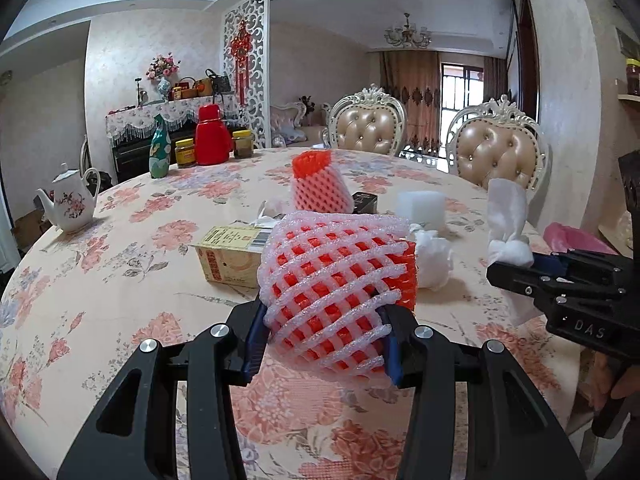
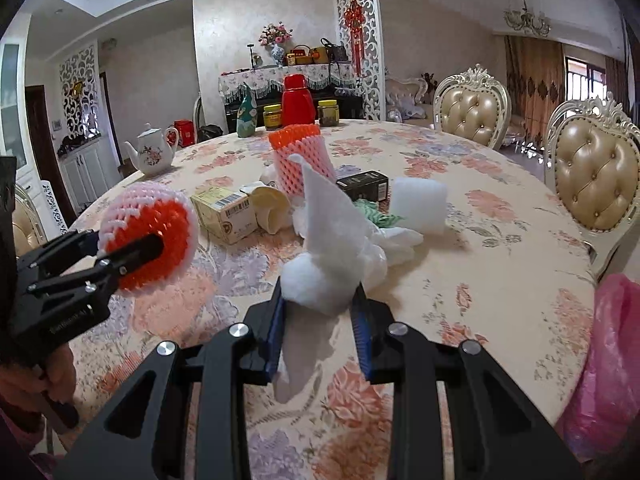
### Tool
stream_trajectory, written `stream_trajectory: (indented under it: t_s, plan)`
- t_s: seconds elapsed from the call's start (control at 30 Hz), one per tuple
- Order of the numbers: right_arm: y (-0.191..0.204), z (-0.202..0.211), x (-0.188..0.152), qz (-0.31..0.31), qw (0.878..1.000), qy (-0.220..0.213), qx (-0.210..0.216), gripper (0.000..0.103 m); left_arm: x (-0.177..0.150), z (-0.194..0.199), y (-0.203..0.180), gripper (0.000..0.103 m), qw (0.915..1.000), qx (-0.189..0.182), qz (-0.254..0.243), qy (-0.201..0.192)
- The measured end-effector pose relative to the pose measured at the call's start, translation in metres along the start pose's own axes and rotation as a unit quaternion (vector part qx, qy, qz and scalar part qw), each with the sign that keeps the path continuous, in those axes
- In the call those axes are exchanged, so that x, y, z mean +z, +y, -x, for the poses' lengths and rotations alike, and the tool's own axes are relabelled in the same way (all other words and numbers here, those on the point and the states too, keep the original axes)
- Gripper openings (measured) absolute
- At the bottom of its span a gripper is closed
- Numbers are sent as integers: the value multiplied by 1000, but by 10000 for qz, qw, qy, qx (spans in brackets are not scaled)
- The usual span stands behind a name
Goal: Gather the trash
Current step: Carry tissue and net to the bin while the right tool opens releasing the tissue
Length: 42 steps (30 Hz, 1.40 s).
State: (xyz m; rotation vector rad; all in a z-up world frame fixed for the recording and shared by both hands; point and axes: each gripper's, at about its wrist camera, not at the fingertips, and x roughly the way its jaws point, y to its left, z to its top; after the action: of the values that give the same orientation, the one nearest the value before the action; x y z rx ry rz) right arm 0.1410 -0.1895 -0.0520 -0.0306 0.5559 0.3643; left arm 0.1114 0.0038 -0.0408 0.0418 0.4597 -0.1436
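1. We judge the task part-way: both hands carry one piece of trash each, lifted clear of the tabletop (image 2: 500, 264); neither has reached the pink bag (image 2: 612, 344) at the right edge.
2. Left tongs (image 1: 324, 320) are clenched on a red-and-white foam fruit net (image 1: 336, 276). The net is squeezed between the blue pads and sticks out forward beyond them.
3. Net's long axis, as we read it, runs along the tongs' pointing line, away from the camera and slightly right; the right wrist view shows its open red end facing roughly sideways toward that camera.
4. Right tongs (image 2: 320, 312) are clenched on a wad of white tissue (image 2: 328, 248). The bunched end sits between the pads; a loose corner stands up to a point and a tail hangs below.
5. Left on the tabletop: a second foam net (image 2: 300, 156) standing upright, a yellow carton (image 2: 224, 212) on its side, a dark small box (image 2: 364, 184), a white foam block (image 2: 418, 204), more crumpled tissue (image 1: 434, 258).
6. Teapot (image 1: 70, 204), jars and red flask (image 1: 212, 136) at the far side look like keepers, not trash.
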Motion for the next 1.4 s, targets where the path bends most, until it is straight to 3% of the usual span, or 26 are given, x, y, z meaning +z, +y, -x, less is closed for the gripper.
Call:
stream_trajectory:
  t_s: [0.37, 0.73, 1.07, 1.4]
  plan:
    - [-27, 13, -15, -204, 9996, -19, -169, 30, 2, -5, -20, 45, 9997, -220, -67, 83]
    - [-68, 34, -24, -531, 9972, -181, -504, 30, 9, -29, -72, 45, 9964, -701, -422, 235]
    - [-127, 66, -36, -954, 9886, -362, -1105, 31, 28, -55, -154, 45, 9857, -1371, -973, 144]
    - [-212, 124, -60, -1557, 9635, -518, -2116, 32, 52, -81, -239, 45, 9660, -2371, -1014, 188]
